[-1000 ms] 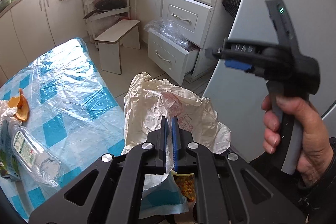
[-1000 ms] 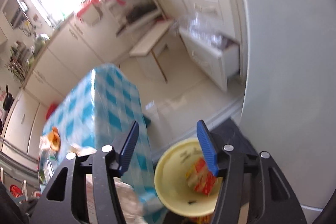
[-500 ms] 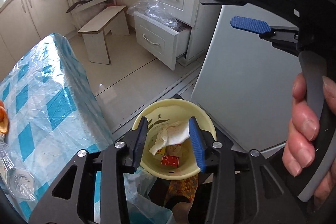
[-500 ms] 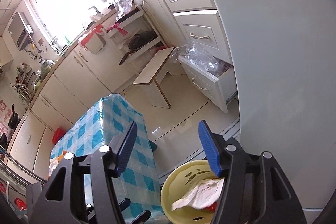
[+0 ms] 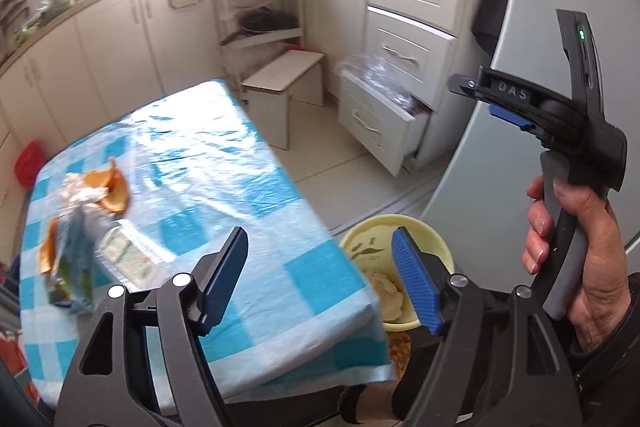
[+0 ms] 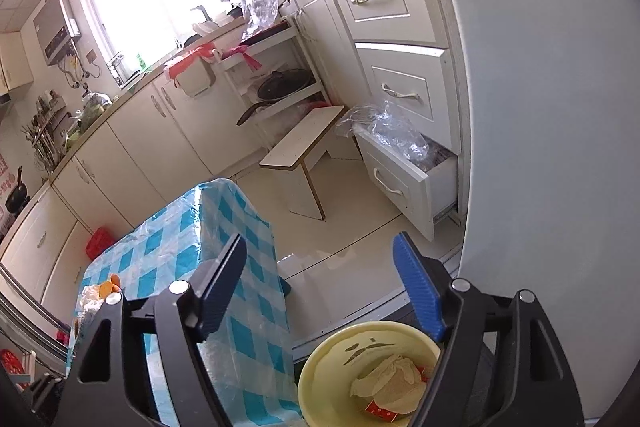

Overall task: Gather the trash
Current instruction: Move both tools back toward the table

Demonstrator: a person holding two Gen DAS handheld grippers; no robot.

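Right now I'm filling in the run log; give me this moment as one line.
left gripper: open, empty | right gripper: open, empty | crumpled paper: in yellow bin | bottle, peels: on table

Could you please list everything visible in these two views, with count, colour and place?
Table: one, blue-and-white checked cover, left.
Bin: one, pale yellow, on the floor beside the table.
Crumpled paper: one, off-white, inside the bin.
Red packet: one, inside the bin.
Peel: orange pieces, far side of the table.
Bottle: one, clear, lying on the table.
Stool: one, white, on the floor.
Drawer: one open, cream, holding clear plastic.
Pan: one, black, on a shelf.
Left gripper: open.
Right gripper: open.
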